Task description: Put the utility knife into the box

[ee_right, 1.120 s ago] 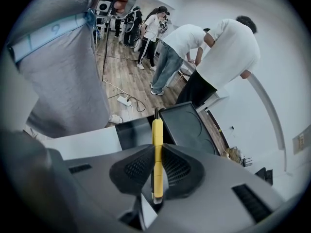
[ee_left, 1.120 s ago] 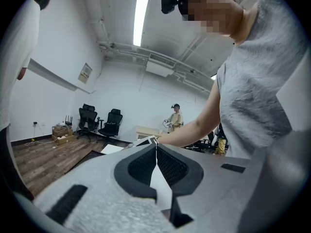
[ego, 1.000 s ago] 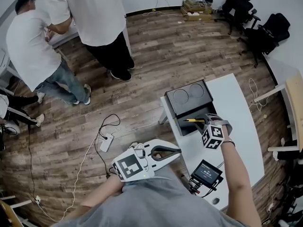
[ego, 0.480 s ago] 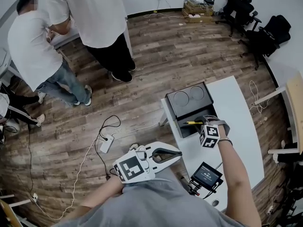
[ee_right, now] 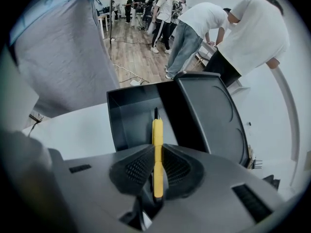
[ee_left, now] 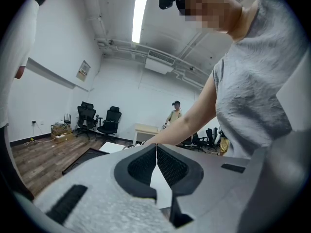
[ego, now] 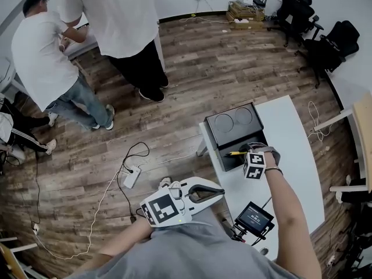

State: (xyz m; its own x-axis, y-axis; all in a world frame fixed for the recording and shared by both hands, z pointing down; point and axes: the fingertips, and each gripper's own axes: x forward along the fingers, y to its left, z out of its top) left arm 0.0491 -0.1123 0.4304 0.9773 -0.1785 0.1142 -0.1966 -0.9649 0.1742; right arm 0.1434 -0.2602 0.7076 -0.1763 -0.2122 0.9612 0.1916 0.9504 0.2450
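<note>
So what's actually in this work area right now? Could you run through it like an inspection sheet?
Surface: white table, holding the box and a screen.
Job's things: black box, lid open; yellow utility knife, its tip over the box's opening.
Clutter: small screen device near the table's near edge.
Grippers: right gripper shut on the utility knife; left gripper shut, empty, off the table.
Cables: power strip with cords on the floor; a thin cord at the table's far side.
Surroundings: wooden floor, two people standing, office chairs.
</note>
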